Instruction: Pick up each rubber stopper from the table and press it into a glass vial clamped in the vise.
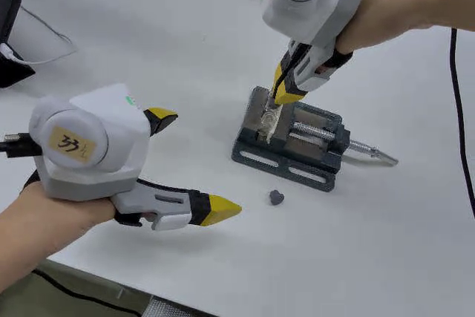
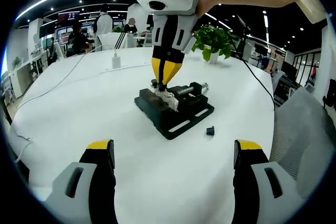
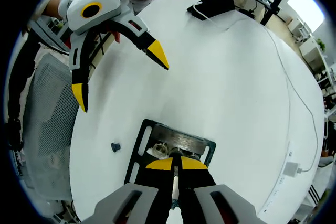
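Far left of the head view: one black device (image 1: 7, 27), with a thin white cable (image 1: 44, 57) trailing from it over the white table (image 1: 148, 35). Next right is the left gripper (image 1: 193, 161), low and close to the person. Its jaws are wide apart over bare table, yellow tips pointing right toward the work.

One loose rubber stopper (image 1: 276, 197) is small, dark grey and stubby. It lies on the table just in front of the vise (image 1: 293, 142), near it but not touching.

One vise, dark grey metal, with a slotted base flat on the table and a screw handle (image 1: 371, 152) poking out to the right. One glass vial (image 1: 269, 120) is clamped upright at the vise's left end. It is clear and partly hidden by the right gripper (image 1: 286, 94), which comes down on it from above.

The right gripper's jaws are together, tips at the vial's mouth and covering it — cannot tell whether a stopper is pinched there. Far right, one black cable (image 1: 462, 109) runs down the table.

Left gripper view, same order: one white plug adapter (image 2: 116, 60) on the table, people standing behind it, one potted plant (image 2: 212, 40) behind the vise, and one mesh chair (image 2: 302, 129) at the right edge.
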`<state>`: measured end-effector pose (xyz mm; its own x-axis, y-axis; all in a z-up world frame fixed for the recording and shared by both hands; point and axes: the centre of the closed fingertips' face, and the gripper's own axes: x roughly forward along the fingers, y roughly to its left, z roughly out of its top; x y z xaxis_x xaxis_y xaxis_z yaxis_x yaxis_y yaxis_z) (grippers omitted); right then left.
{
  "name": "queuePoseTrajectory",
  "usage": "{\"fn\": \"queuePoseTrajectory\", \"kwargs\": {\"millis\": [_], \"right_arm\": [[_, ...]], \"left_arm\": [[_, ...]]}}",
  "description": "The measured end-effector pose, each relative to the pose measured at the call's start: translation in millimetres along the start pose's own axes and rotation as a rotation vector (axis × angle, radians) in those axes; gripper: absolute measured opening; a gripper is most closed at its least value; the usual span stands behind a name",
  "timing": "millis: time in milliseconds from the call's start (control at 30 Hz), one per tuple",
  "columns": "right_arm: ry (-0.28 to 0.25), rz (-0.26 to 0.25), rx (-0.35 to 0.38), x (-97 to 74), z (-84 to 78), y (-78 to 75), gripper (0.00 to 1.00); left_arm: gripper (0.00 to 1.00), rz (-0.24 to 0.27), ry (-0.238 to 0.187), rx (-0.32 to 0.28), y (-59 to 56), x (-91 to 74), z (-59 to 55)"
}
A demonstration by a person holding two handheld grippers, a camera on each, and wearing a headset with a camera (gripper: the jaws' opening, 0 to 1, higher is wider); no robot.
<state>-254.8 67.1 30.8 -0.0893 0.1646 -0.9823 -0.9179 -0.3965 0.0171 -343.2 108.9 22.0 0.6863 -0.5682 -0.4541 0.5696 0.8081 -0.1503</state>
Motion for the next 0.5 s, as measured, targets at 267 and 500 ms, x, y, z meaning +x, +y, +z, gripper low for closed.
{"fn": "queuePoseTrajectory", "kwargs": {"millis": [267, 500], "right_arm": [[0.015, 0.008, 0.009, 1.3, -1.0, 0.6, 0.0], [0.036, 0.022, 0.013, 2.4, -2.9, 1.1, 0.0]], "left_arm": [[0.93, -0.003, -0.005, 0.0, 2.3, 1.9, 2.7], [0.93, -0.001, -0.009, -0.009, 3.8, 3.3, 2.0]]}}
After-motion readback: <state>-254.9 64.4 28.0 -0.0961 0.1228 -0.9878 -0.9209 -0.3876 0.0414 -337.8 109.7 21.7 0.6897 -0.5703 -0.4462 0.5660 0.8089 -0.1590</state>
